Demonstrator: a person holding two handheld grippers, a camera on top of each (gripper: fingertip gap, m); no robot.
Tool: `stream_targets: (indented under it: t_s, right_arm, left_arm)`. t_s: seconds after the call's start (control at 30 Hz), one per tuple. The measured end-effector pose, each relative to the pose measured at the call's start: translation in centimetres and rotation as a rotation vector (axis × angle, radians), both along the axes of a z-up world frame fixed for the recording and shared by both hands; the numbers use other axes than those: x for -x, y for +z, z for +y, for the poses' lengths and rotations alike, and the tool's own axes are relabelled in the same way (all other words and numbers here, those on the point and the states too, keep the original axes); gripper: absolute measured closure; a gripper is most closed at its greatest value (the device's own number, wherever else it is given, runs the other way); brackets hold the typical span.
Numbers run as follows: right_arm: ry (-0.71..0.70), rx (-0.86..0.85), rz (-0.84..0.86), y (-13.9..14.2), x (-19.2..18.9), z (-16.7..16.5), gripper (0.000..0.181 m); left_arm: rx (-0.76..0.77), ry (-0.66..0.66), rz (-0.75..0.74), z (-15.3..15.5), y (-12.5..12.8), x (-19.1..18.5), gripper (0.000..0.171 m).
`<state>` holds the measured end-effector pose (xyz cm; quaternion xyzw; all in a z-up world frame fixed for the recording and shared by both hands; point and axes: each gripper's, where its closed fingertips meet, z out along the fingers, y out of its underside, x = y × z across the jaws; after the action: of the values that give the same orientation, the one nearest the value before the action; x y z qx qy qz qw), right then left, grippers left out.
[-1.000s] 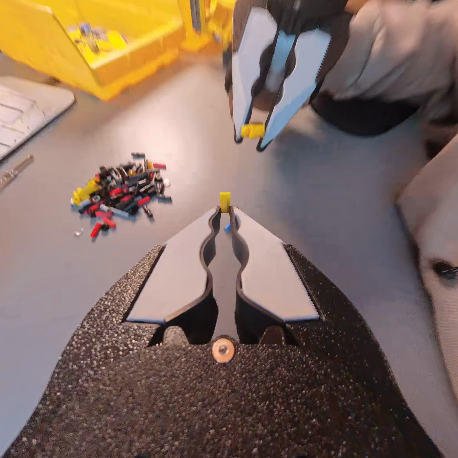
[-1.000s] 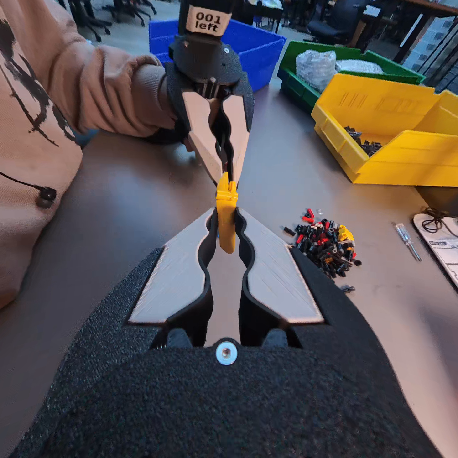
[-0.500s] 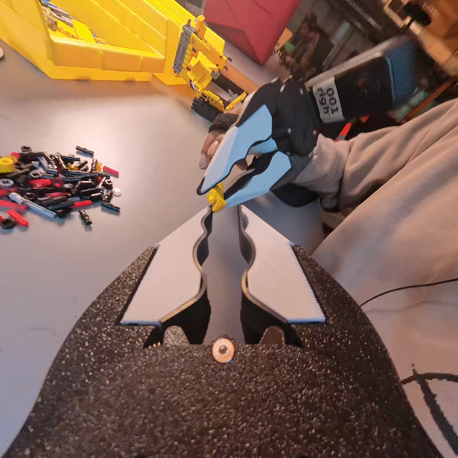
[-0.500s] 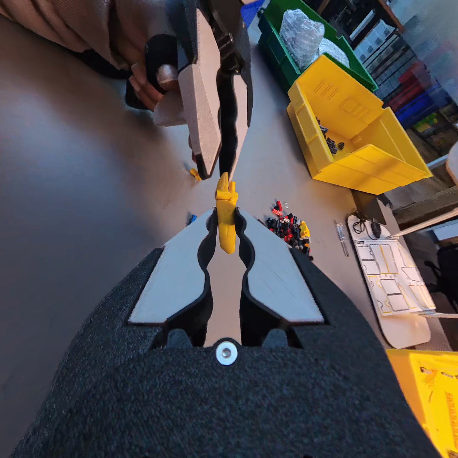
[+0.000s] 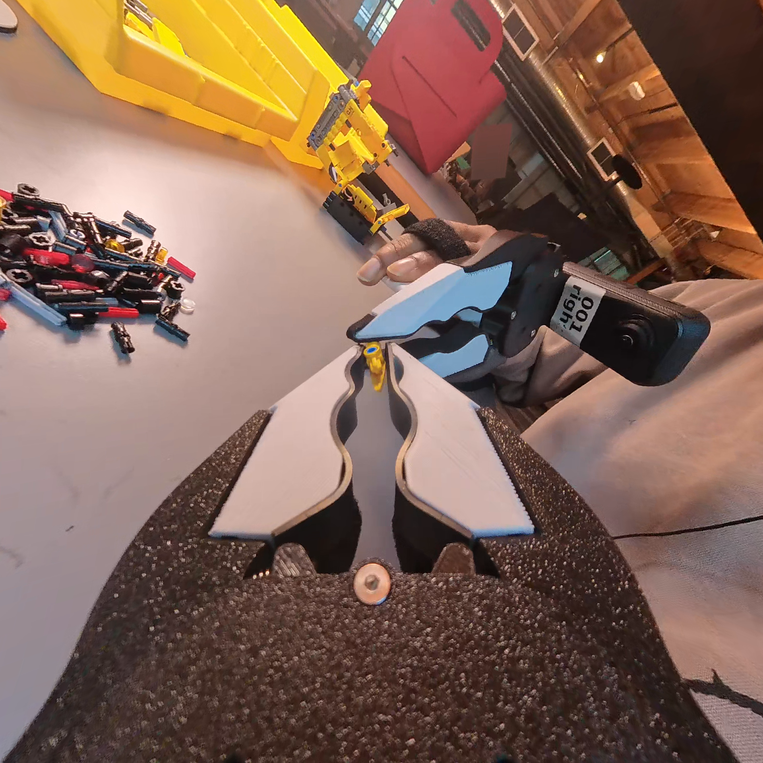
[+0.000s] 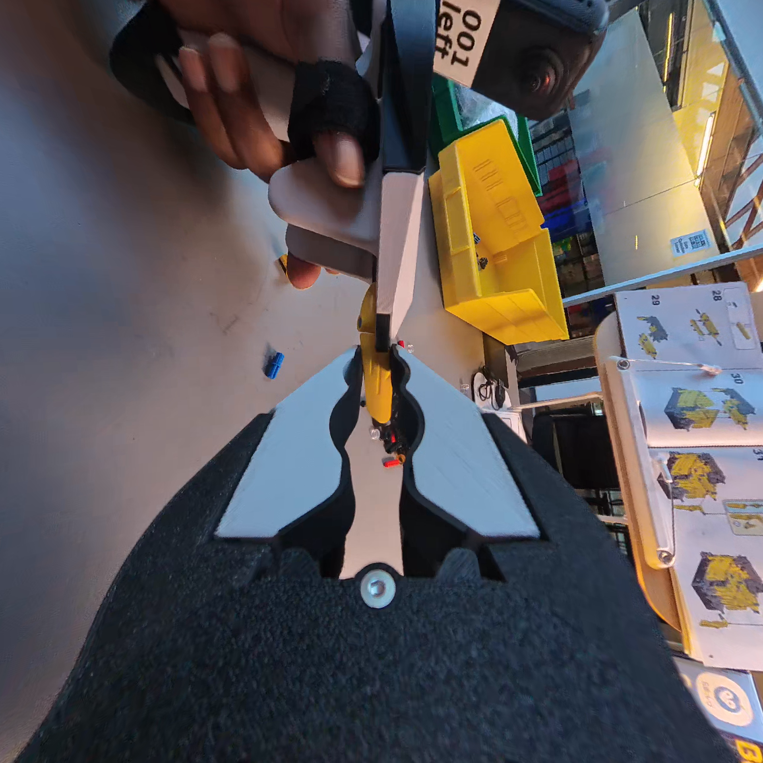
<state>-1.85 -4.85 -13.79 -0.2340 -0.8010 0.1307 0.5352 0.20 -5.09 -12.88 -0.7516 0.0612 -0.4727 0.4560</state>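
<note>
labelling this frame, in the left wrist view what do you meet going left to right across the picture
pile of small parts → yellow bin → yellow brick model → red bin → right gripper

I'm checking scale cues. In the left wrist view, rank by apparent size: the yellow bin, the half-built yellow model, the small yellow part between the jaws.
1. yellow bin, largest
2. half-built yellow model
3. small yellow part, smallest, though it is the closest to the camera
</note>
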Motion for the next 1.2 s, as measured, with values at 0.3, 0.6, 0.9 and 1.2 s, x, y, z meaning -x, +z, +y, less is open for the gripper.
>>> stream_targets:
  t_s: [0.3, 0.6, 0.9, 1.2]
  right_arm:
    - [0.008, 0.059, -0.011, 0.3, -0.9, 1.1, 0.171]
    - [0.009, 0.170, -0.133, -2.0, -1.9, 3.7, 0.176]
    - [0.006, 0.410, -0.277, -5.0, -2.5, 2.7, 0.162]
    - [0.028, 0.824, 0.009, 3.3, 0.0, -0.1, 0.154]
  left_arm:
    - [-0.019, -0.009, 0.065, -0.4, 0.3, 1.9, 0.166]
    - [-0.172, -0.044, 0.350, -0.3, -0.3, 2.0, 0.165]
    - [-0.284, -0.003, 0.274, -0.9, 1.6, 1.1, 0.165]
    - [-0.221, 0.046, -0.270, -0.1, 5.4, 1.3, 0.166]
